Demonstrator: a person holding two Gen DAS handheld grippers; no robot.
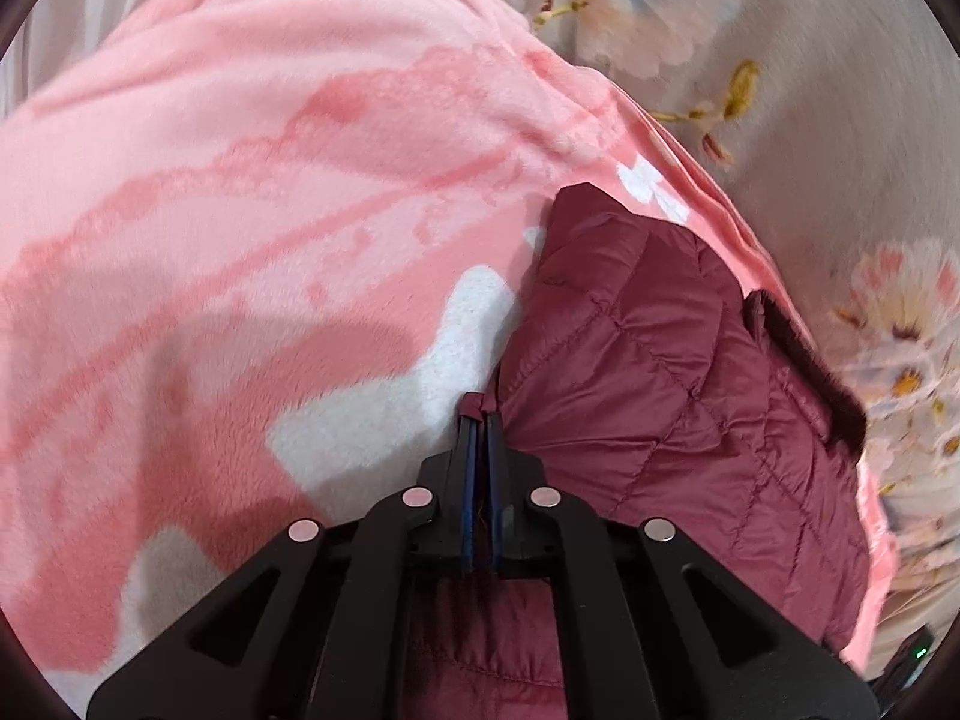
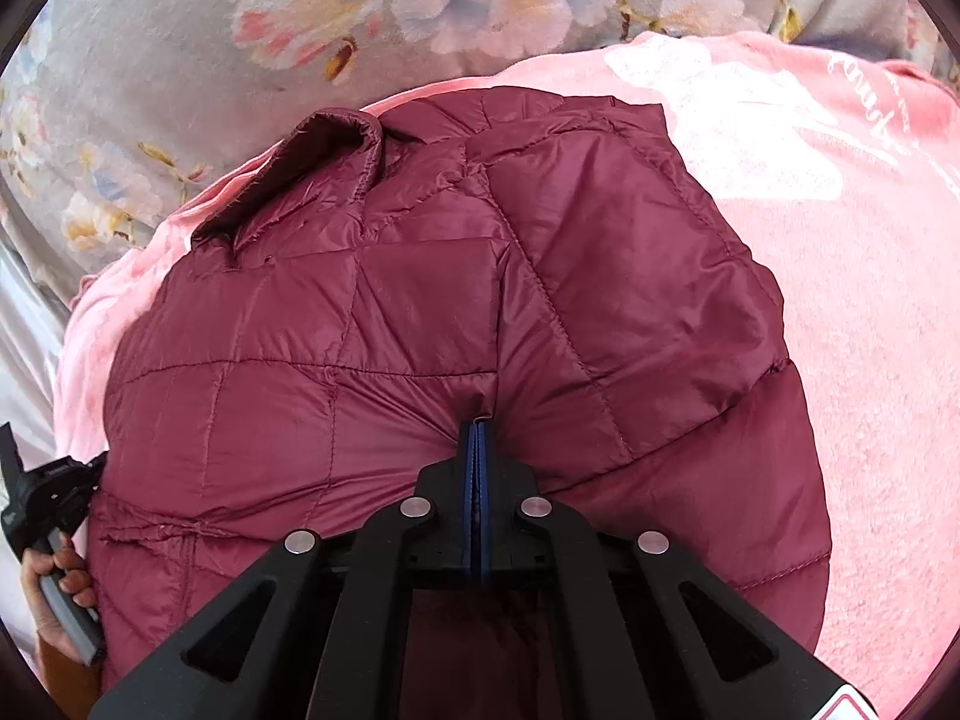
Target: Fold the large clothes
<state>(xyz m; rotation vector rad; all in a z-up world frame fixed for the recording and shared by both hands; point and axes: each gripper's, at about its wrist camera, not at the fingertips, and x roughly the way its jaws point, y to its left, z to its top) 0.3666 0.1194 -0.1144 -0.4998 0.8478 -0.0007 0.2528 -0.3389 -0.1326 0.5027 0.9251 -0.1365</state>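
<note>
A maroon quilted jacket (image 2: pixel 420 300) lies folded over on a pink fleece blanket (image 2: pixel 840 360). In the right wrist view my right gripper (image 2: pixel 478 423) is shut on a pinch of the jacket's fabric near its middle, and the cloth puckers around the tips. In the left wrist view the jacket (image 1: pixel 648 372) fills the right side, and my left gripper (image 1: pixel 480 414) is shut on the jacket's edge, a small tuft of maroon cloth showing between the tips. The jacket's collar (image 2: pixel 336 138) sticks up at the far left.
The pink blanket (image 1: pixel 270 210) with white patches lies on a grey floral bedspread (image 1: pixel 840 120), also seen as the floral bedspread (image 2: pixel 240 30) behind the jacket. At the left edge of the right wrist view, a hand (image 2: pixel 60 576) holds the other gripper's handle.
</note>
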